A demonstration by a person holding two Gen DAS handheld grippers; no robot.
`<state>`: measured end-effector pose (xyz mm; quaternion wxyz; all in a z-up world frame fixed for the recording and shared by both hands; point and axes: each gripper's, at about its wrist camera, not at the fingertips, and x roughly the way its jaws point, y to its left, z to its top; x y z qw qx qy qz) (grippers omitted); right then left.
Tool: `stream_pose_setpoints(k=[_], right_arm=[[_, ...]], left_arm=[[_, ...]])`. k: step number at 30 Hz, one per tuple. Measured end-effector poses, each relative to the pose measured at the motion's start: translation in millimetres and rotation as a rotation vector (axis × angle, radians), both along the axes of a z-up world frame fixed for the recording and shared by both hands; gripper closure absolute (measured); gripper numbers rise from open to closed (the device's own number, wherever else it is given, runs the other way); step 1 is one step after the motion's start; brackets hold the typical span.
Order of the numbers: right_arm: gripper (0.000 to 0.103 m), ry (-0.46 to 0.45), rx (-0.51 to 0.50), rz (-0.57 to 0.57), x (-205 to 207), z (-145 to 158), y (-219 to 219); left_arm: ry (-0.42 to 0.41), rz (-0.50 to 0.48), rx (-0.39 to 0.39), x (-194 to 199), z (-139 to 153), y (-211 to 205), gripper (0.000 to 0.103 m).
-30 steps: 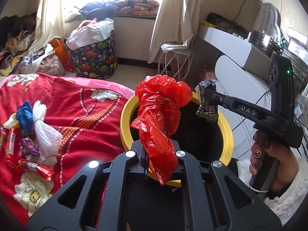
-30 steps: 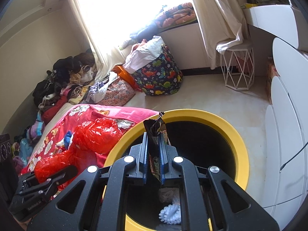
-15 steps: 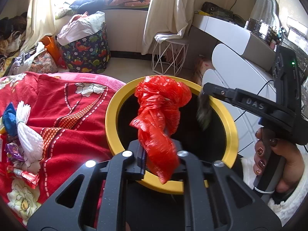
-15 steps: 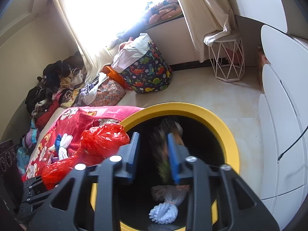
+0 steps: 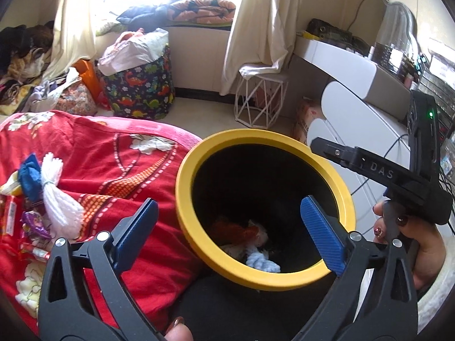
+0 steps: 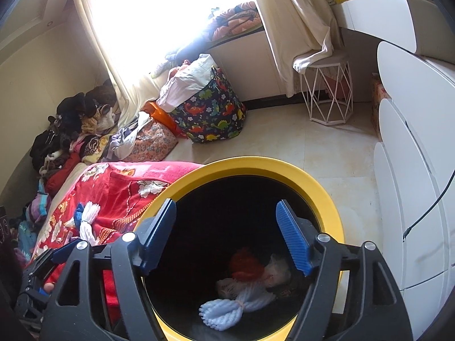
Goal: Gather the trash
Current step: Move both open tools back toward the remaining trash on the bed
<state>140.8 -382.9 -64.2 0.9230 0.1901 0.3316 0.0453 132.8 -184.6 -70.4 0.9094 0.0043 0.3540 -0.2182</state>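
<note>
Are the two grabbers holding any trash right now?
No. The left gripper and right gripper have just been opening and hold nothing. The red bag lies inside the yellow bin.

The bin (image 6: pixel 318 182) has a yellow rim and black inside, holding a red bag (image 6: pixel 246 264) and pale blue yarn (image 6: pixel 227 308). The blanket (image 5: pixel 113 170) is red with white flowers; the fabric basket (image 5: pixel 142 91) is dark with coloured dinosaurs.

Round yellow-rimmed black bin (image 6: pixel 312 176) stood on floor just beside bed, against red floral blanket (image 5: pixel 113 170). Red crumpled plastic bag (image 6: pixel 246 265) and pale-blue yarn bundle (image 6: pixel 224 311) lay in bin. White yarn tassel (image 5: pixel 57 199) lay on blanket, left of bin. Dinosaur-print fabric basket (image 6: pixel 210 113) stood behind, near window; white wire stool (image 6: pixel 327 91) to its right.
</note>
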Motion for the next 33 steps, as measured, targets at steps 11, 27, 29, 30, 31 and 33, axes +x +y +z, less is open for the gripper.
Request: stream_pose_setpoints(k=[11, 27, 29, 30, 31, 33], right_arm=[[0.026, -0.035, -0.038, 0.034, -3, 12, 18], [0.024, -0.122, -0.077, 0.175, -10, 44, 83], [0.024, -0.134, -0.085, 0.194, -9, 48, 93], [0.023, -0.139, -0.086, 0.202, -9, 49, 97], [0.023, -0.144, -0.087, 0.214, -8, 51, 102], [0.022, -0.149, -0.090, 0.228, -7, 54, 111]], left_arm=[[-0.039, 0.079, -0.020, -2, 16, 31, 0.011], [-0.138, 0.222, -0.010, 1, 43, 88, 0.011], [-0.146, 0.242, -0.014, 1, 46, 98, 0.011], [-0.149, 0.252, -0.016, 1, 47, 104, 0.011], [-0.152, 0.260, -0.017, 2, 48, 108, 0.011], [-0.160, 0.286, -0.015, 3, 51, 120, 0.011]])
